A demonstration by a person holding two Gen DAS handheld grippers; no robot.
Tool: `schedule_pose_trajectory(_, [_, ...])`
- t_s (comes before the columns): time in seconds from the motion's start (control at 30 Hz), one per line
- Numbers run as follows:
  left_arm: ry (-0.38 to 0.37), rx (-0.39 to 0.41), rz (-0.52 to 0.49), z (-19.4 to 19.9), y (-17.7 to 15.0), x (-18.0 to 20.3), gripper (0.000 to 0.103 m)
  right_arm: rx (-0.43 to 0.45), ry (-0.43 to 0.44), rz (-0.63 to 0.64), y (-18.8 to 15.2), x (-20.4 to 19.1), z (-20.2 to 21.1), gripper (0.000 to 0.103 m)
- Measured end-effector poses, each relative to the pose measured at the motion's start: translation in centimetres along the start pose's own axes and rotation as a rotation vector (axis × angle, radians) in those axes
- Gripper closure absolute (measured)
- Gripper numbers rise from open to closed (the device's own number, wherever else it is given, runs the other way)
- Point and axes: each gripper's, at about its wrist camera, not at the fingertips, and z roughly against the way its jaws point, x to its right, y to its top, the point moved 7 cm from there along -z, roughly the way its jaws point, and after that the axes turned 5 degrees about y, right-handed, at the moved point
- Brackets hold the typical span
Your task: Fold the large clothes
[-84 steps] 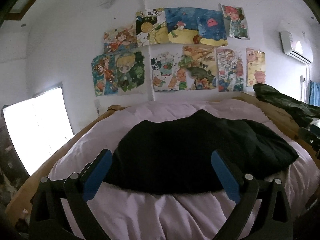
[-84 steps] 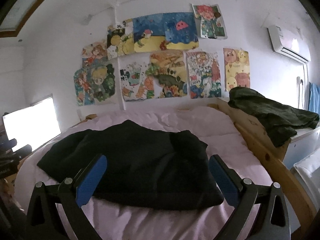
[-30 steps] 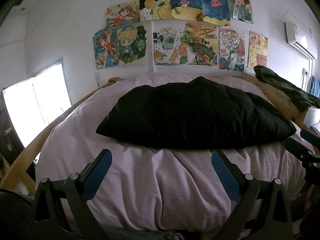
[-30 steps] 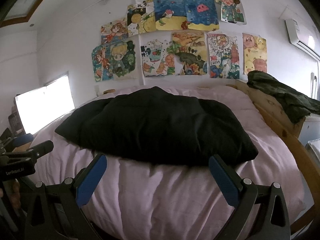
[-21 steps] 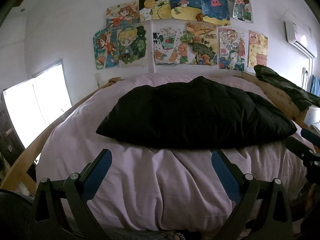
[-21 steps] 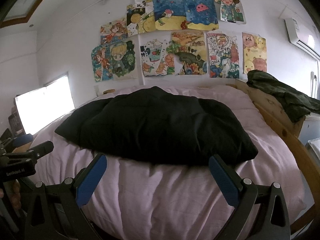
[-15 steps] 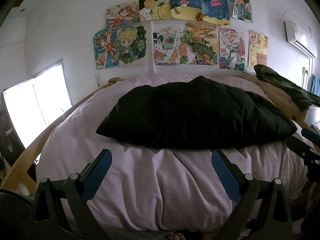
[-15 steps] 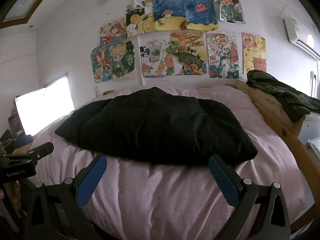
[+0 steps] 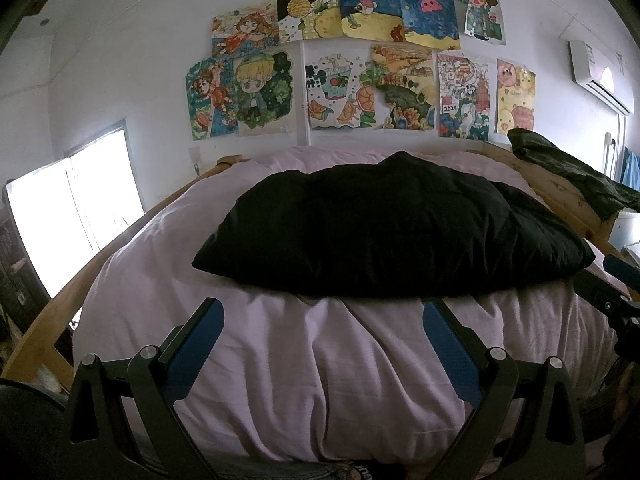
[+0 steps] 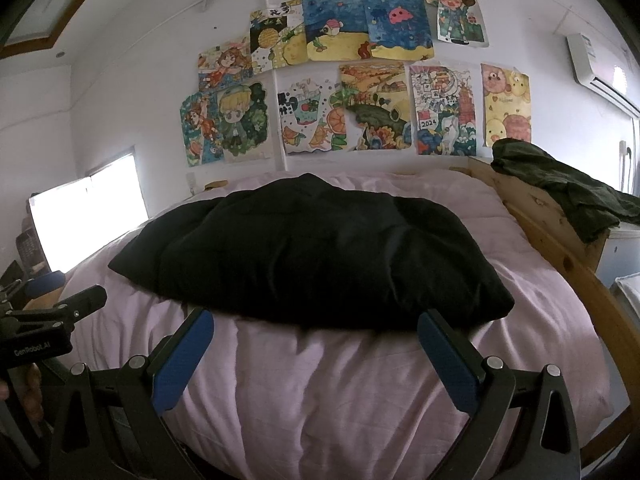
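Black folded garment (image 9: 384, 228) lies in the middle of the pink bedcover (image 9: 320, 380), toward the far wall. Left gripper (image 9: 322, 340) and right gripper (image 10: 314, 346) hover near the bed edge, both spread wide, holding nothing.

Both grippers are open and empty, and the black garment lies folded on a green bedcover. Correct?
Not quite: the bedcover is pale pink, not green, as the right wrist view shows. The rest holds: the left gripper and right gripper are open and empty, and the black garment lies folded.
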Motion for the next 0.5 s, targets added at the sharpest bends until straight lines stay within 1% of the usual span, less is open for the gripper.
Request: schedule_pose_trajectory(0.5, [0.0, 0.001, -0.002, 0.0, 0.03, -0.09, 0.005, 0.001, 0.001, 0.0, 0.04, 0.13, 0.03, 0.0])
